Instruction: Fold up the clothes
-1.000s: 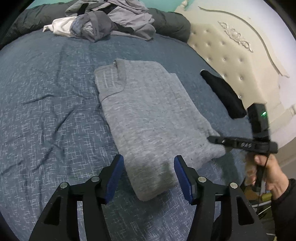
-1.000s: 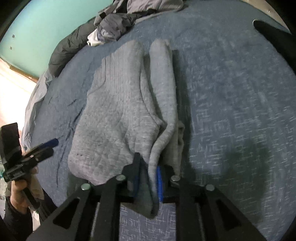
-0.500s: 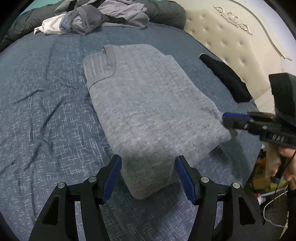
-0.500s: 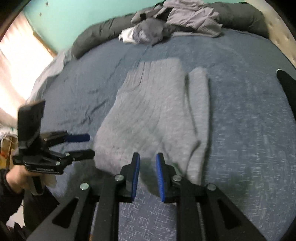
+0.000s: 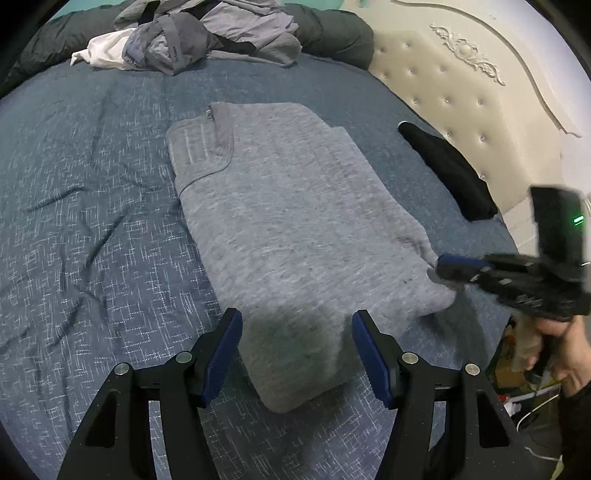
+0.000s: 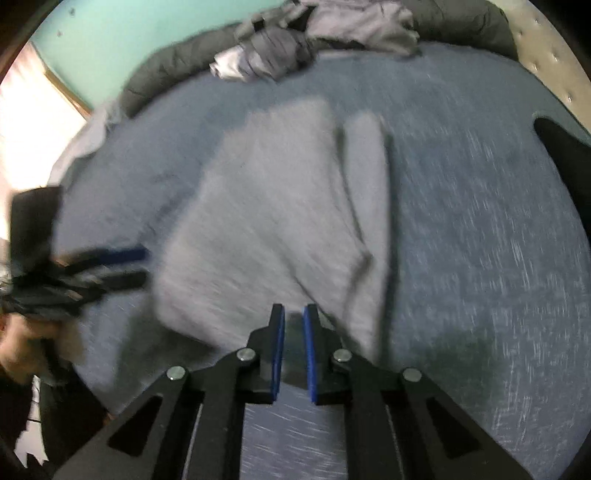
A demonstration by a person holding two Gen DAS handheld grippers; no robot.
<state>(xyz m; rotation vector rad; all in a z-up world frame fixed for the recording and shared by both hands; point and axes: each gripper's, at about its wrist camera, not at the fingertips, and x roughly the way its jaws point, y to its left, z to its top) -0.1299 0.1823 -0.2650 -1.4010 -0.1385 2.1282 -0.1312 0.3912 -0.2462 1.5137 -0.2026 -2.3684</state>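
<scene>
Two grippers work over one folded grey sweater (image 5: pixel 291 221) that lies flat near the middle of the blue bed (image 5: pixel 81 229), its collar end pointing toward the far heap of clothes. From the sweater's near hem, the left gripper (image 5: pixel 293 354) hovers with its blue-padded fingers (image 5: pixel 221 354) spread wide to either side of the hem, grasping nothing. At the sweater's right-hand corner, the right gripper (image 5: pixel 448 267) reaches in sideways from the bed's edge, held by a hand (image 5: pixel 565 350); its tips sit just at the cloth. The right wrist view is blurred, yet it shows that gripper's fingers (image 6: pixel 277 350) drawn close with a narrow gap between them, above the sweater's edge (image 6: pixel 280 221) and with no cloth caught in the gap. Beyond the sweater's collar, a pile of unfolded grey and white clothes (image 5: pixel 199 40) rests against a dark rolled duvet (image 5: pixel 332 33). To the sweater's right, a folded black garment (image 5: pixel 447 170) lies beside the cream tufted headboard (image 5: pixel 461 85).
</scene>
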